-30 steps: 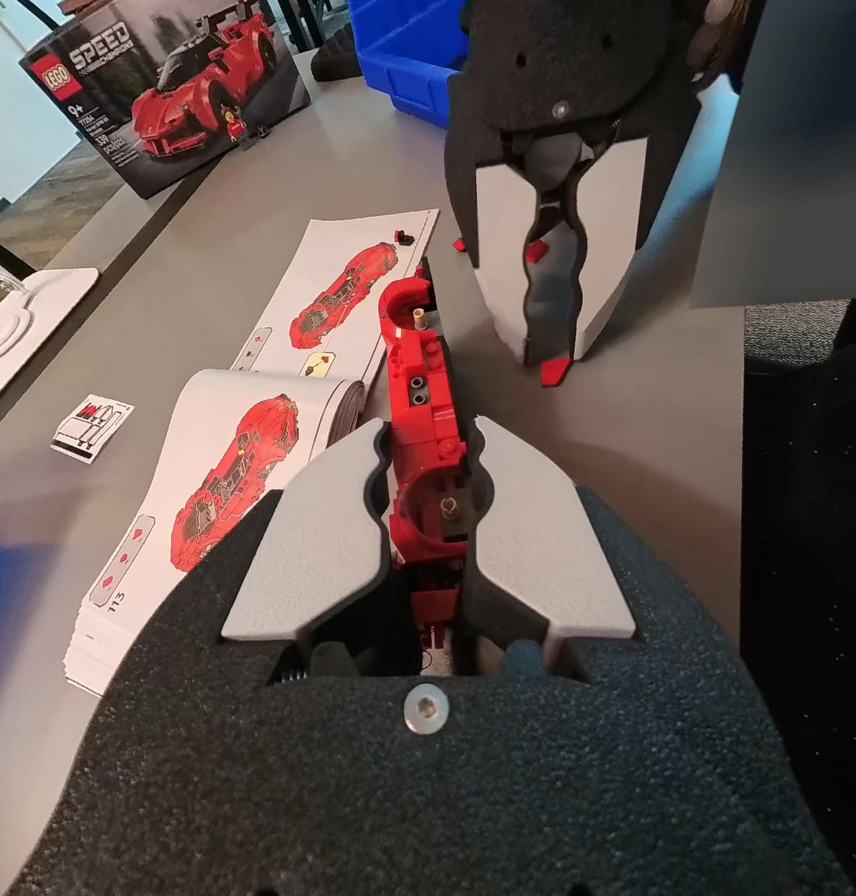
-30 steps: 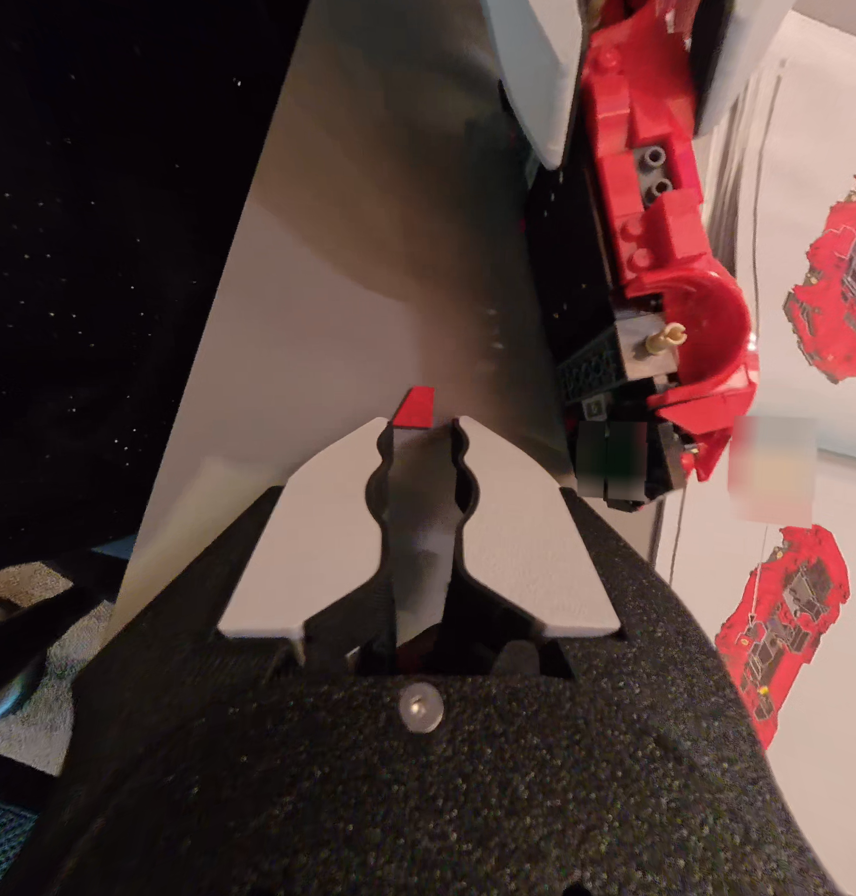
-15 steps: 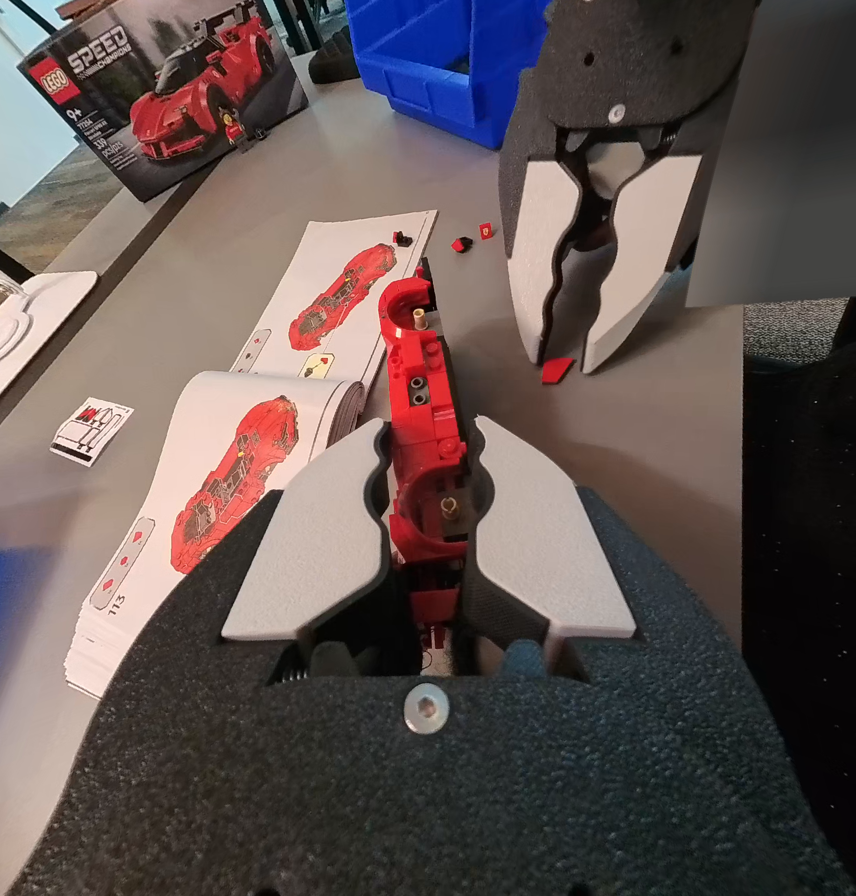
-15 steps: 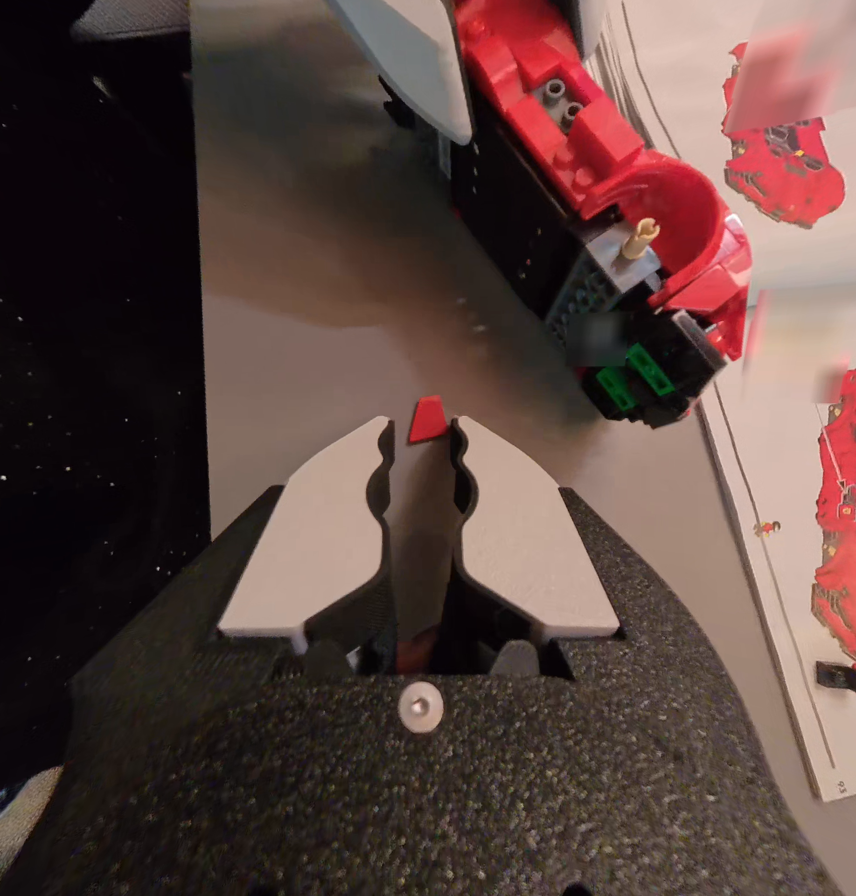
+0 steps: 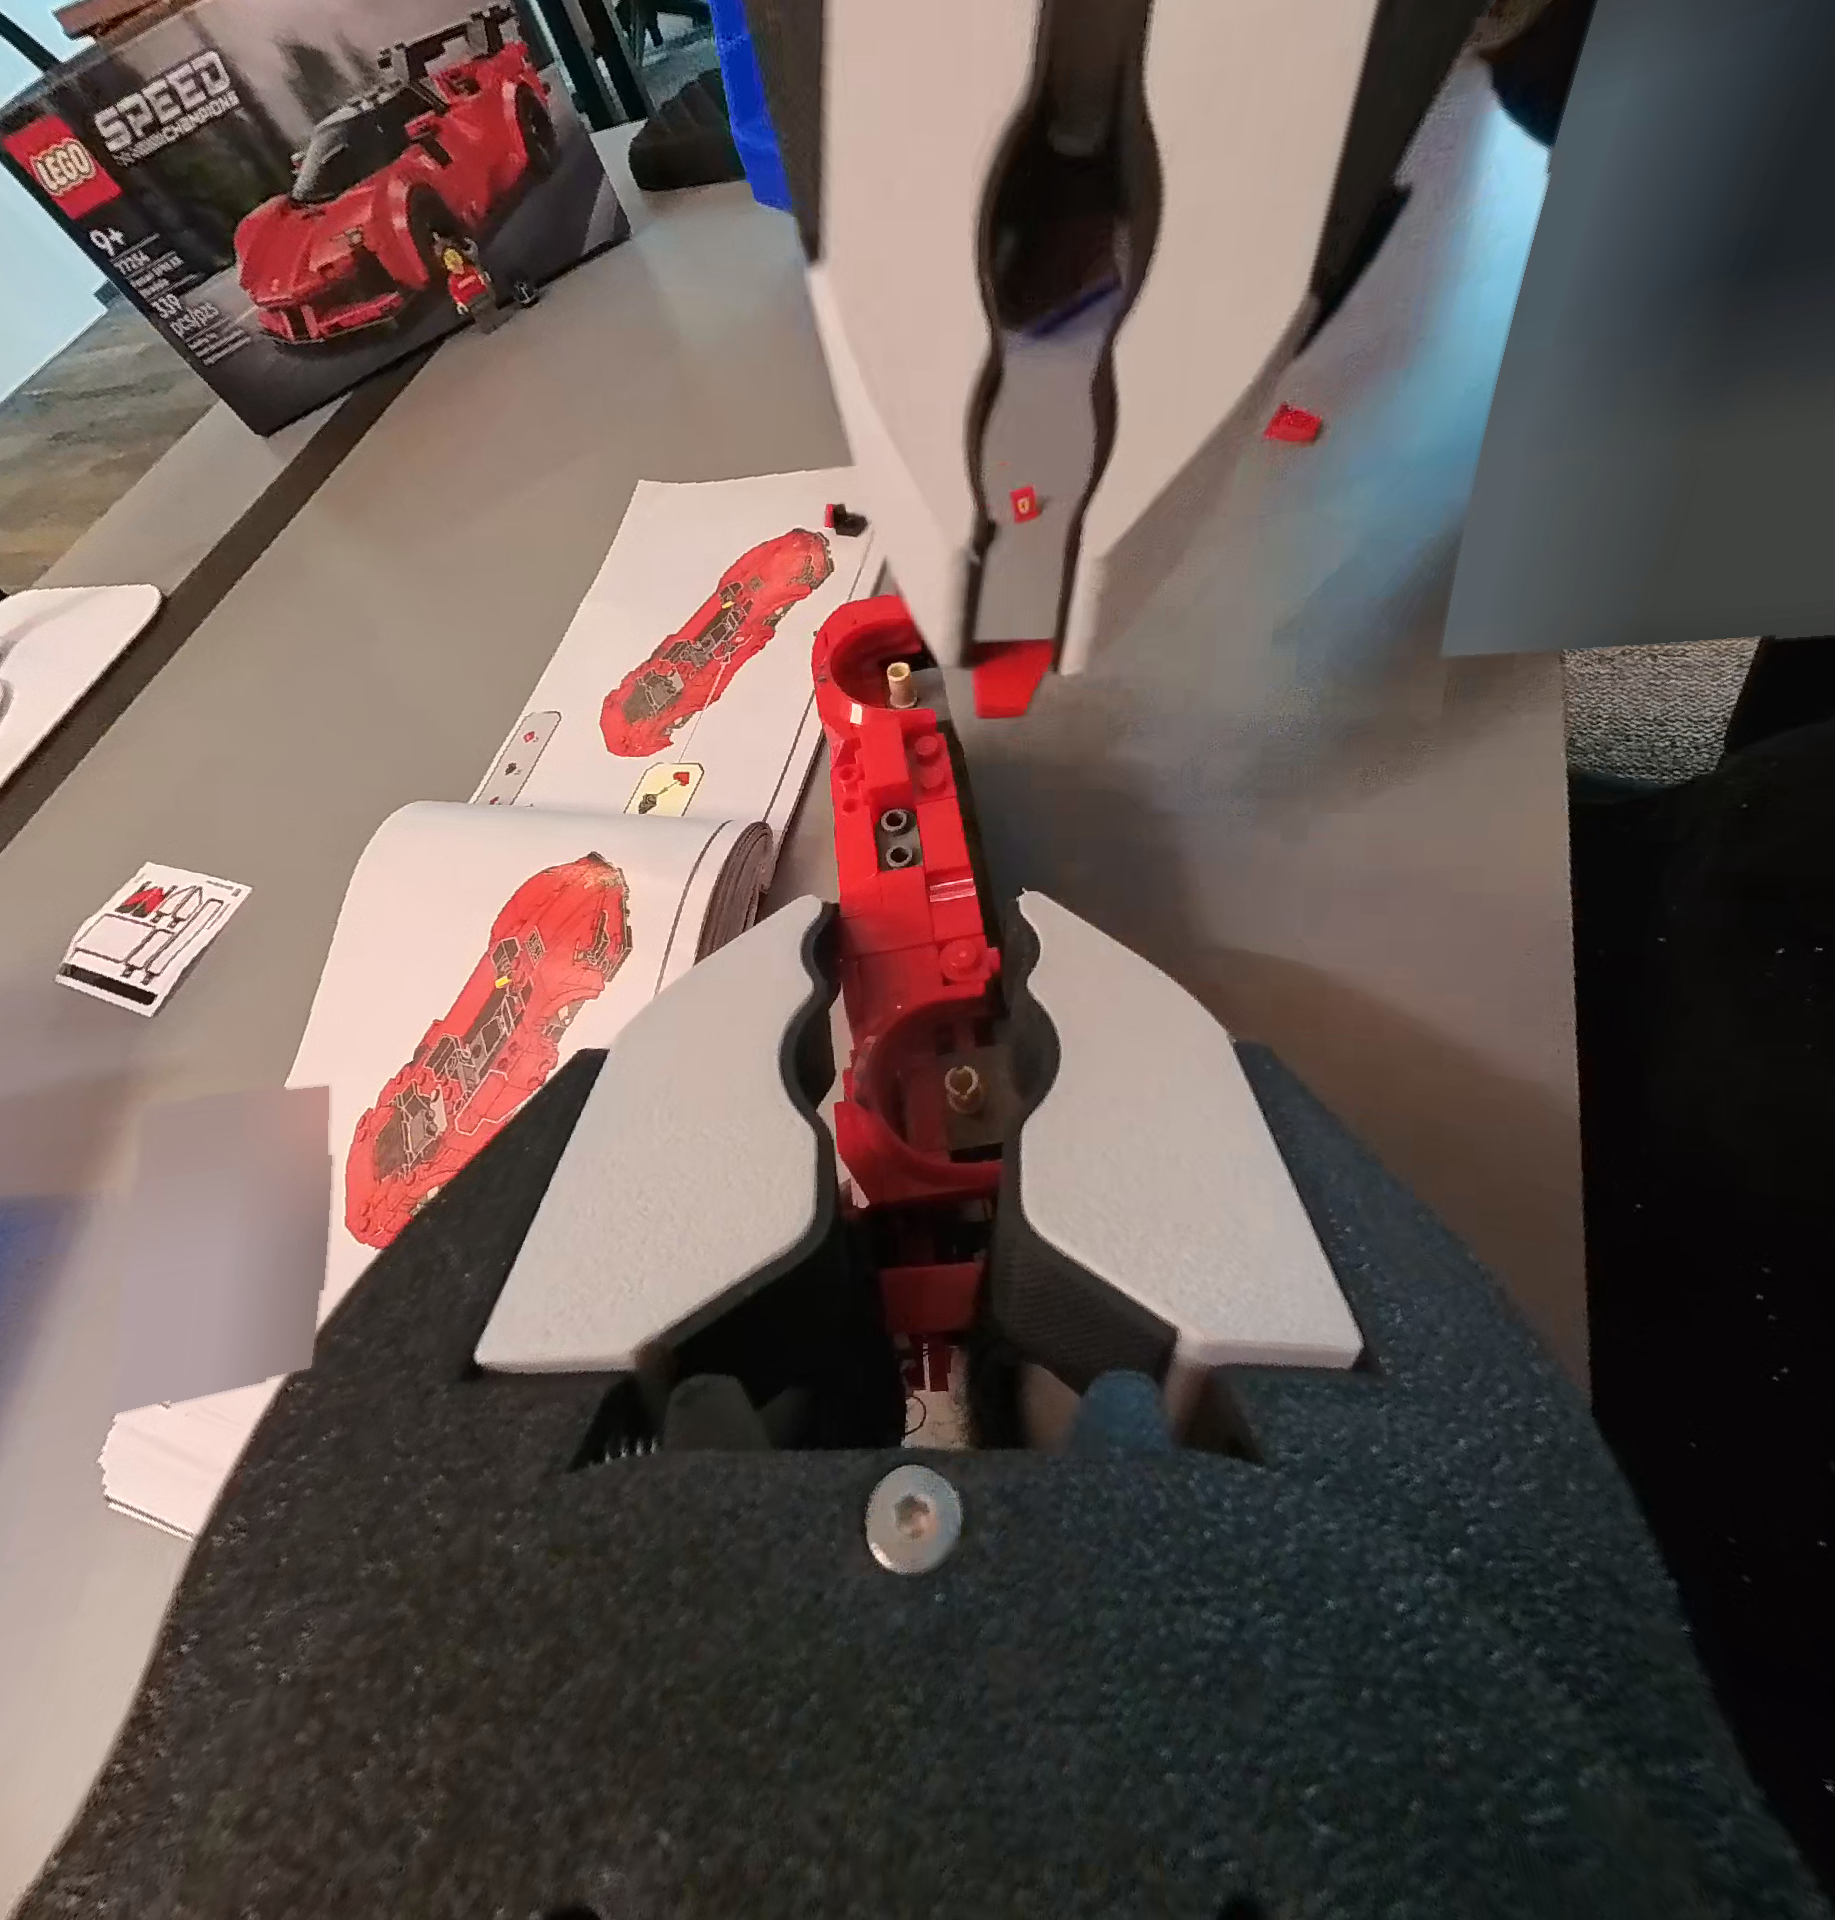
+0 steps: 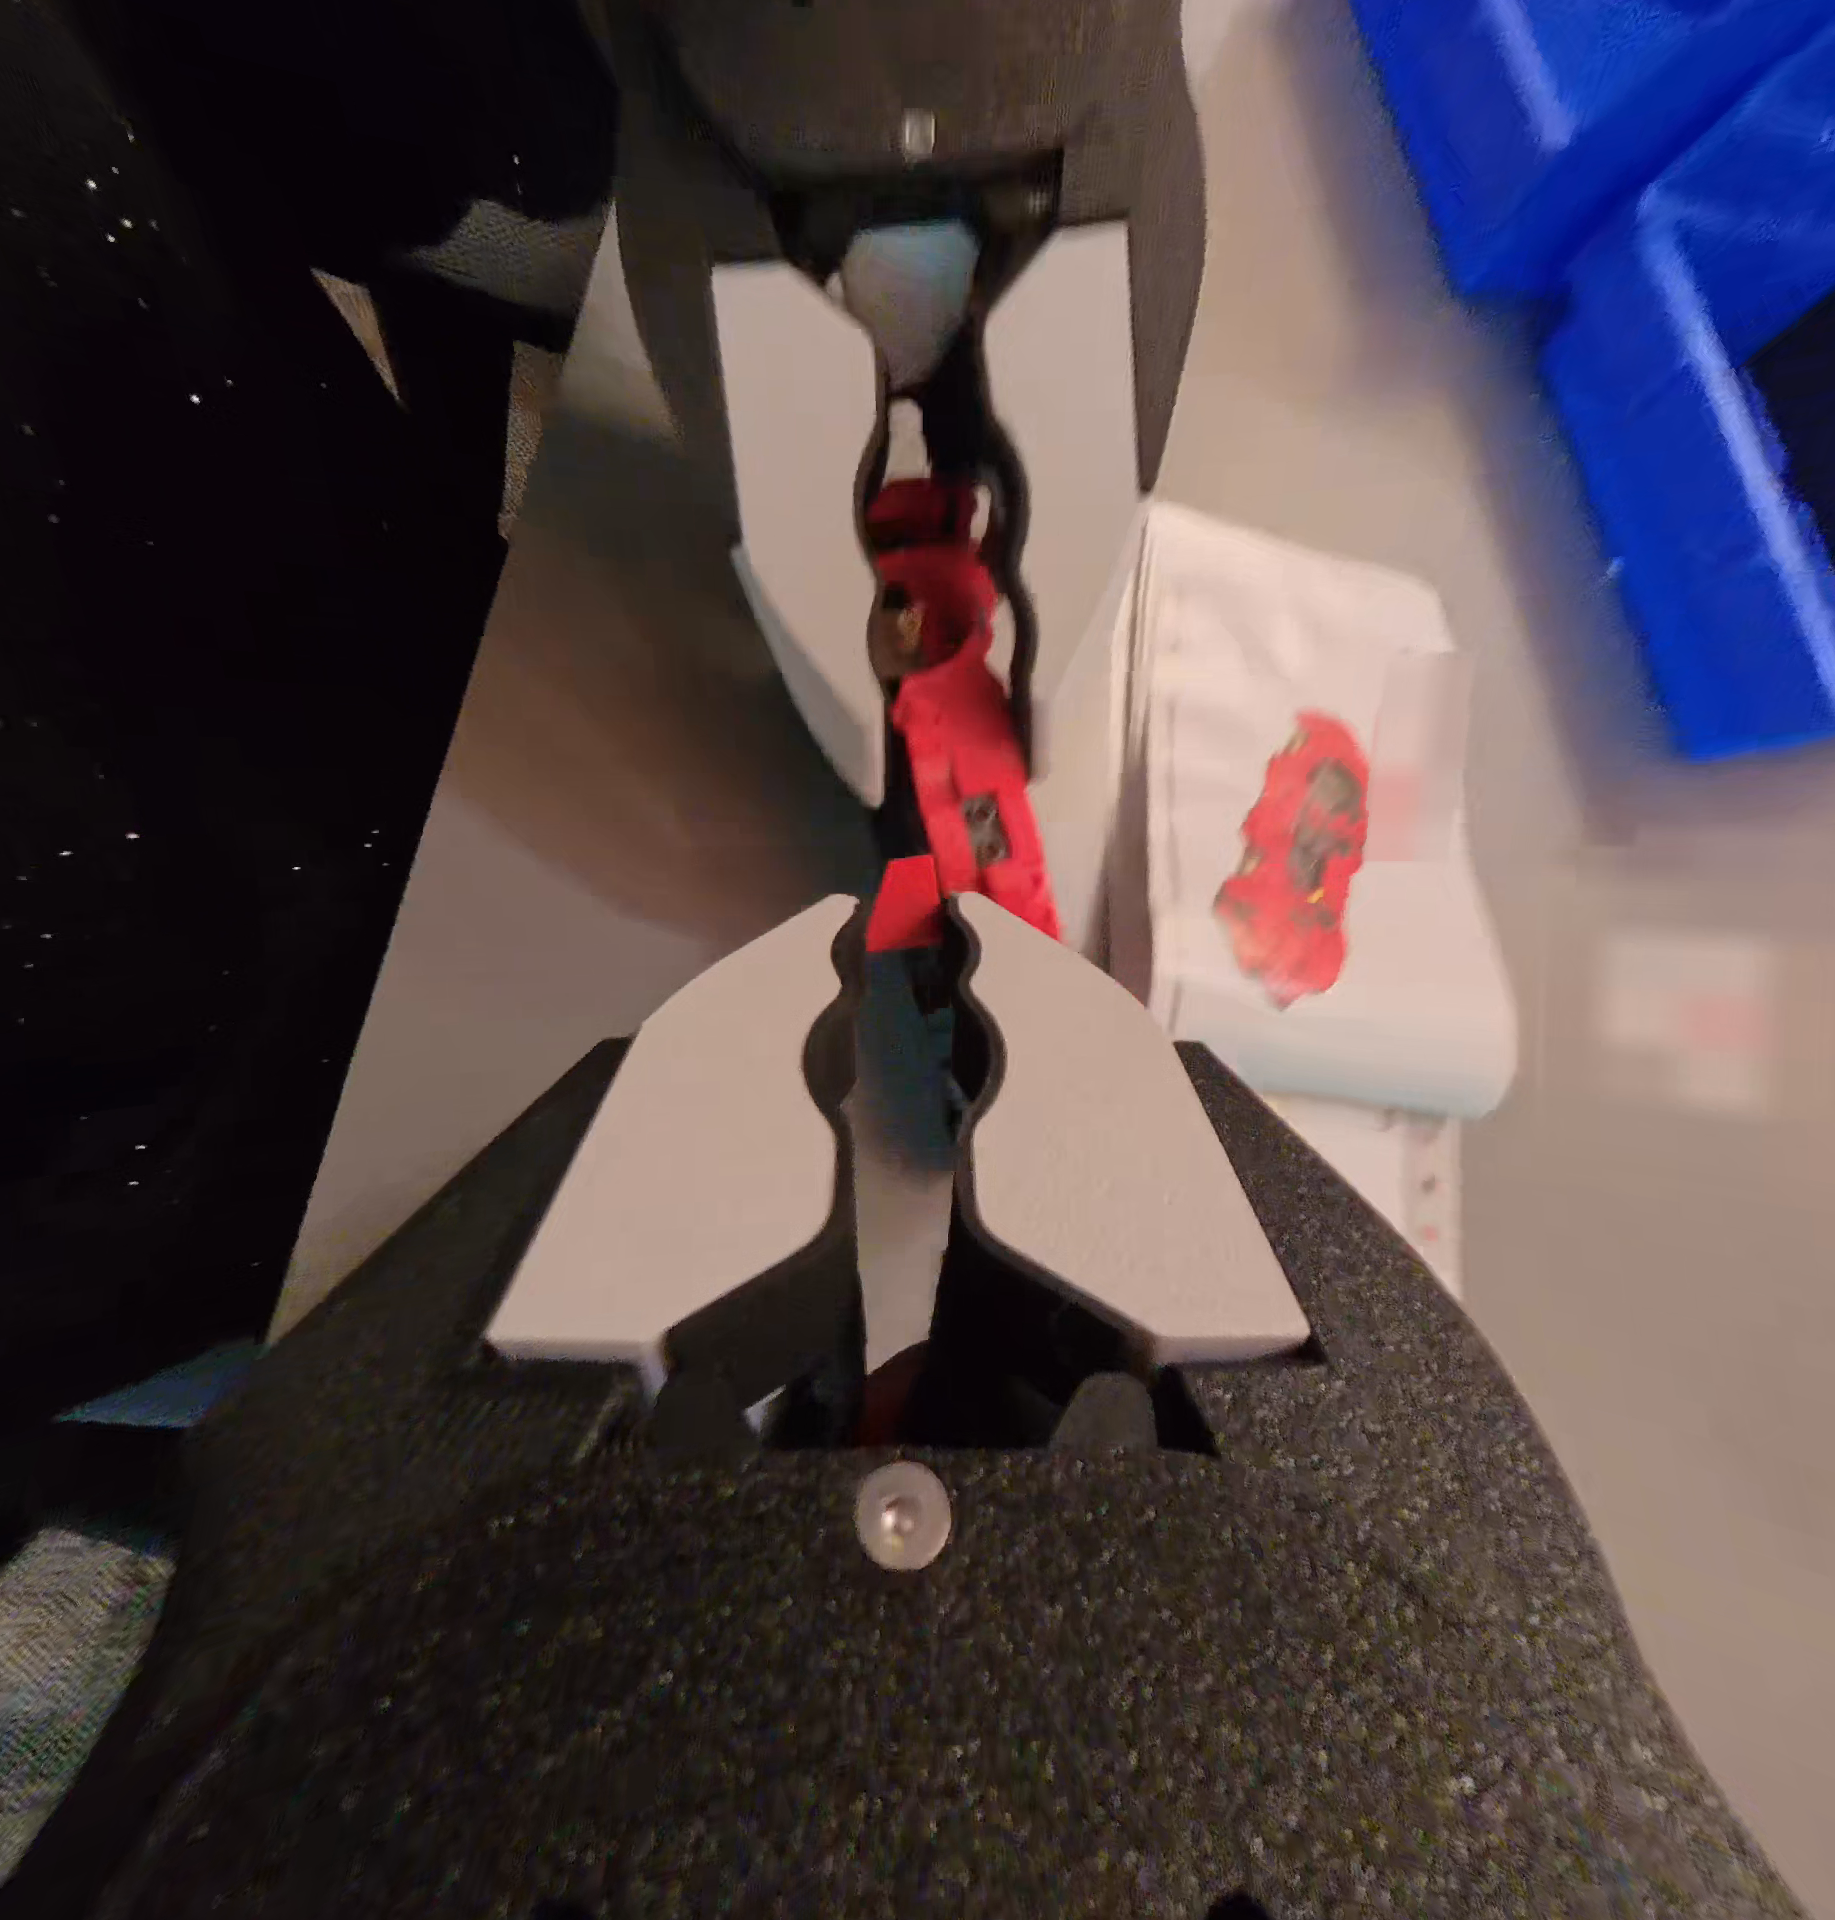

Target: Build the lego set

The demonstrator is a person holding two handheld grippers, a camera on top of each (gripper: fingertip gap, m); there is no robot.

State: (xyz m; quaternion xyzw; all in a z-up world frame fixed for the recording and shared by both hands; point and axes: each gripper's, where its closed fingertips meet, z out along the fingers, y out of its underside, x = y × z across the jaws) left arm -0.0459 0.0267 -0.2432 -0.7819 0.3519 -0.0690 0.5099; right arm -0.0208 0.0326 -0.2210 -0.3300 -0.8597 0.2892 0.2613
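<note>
- Left wrist view gives us the widest thing first: a smooth matte grey tabletop [image 5: 580, 436], its right edge meeting dark speckled fabric.
- Our left gripper [image 5: 918, 914], a coarse black foam-textured body with pale grey wavy-edged plastic fingers [image 5: 705, 1122], is clamped on the long red plastic brick-built car body [image 5: 902, 831]. The car lies lengthwise on the table just right of the booklet, with studs, two dark grey round holes and tan axle pins in curved wheel arches.
- Our right gripper [image 6: 905, 914], of the same build, points down at the car's far end and pinches a small flat red wedge-shaped tile [image 6: 902, 920] at its tips; the tile sits just beside the far wheel arch, and we cannot tell whether they touch.
- Behind stands a glossy dark cardboard set box [image 5: 321, 197] printed with a red sports car and a toy-brand logo; we leave its lettering unread.
- Beside the car lies a white paper instruction booklet [image 5: 497, 1039], one page curled over, showing red car drawings.
- Right wrist view shows blurred glossy blue plastic bins [image 6: 1671, 343].
- A small white sticker sheet [image 5: 154, 935] lies left of the booklet.
- Loose tiny red pieces [image 5: 1292, 424] rest farther back on the table.
</note>
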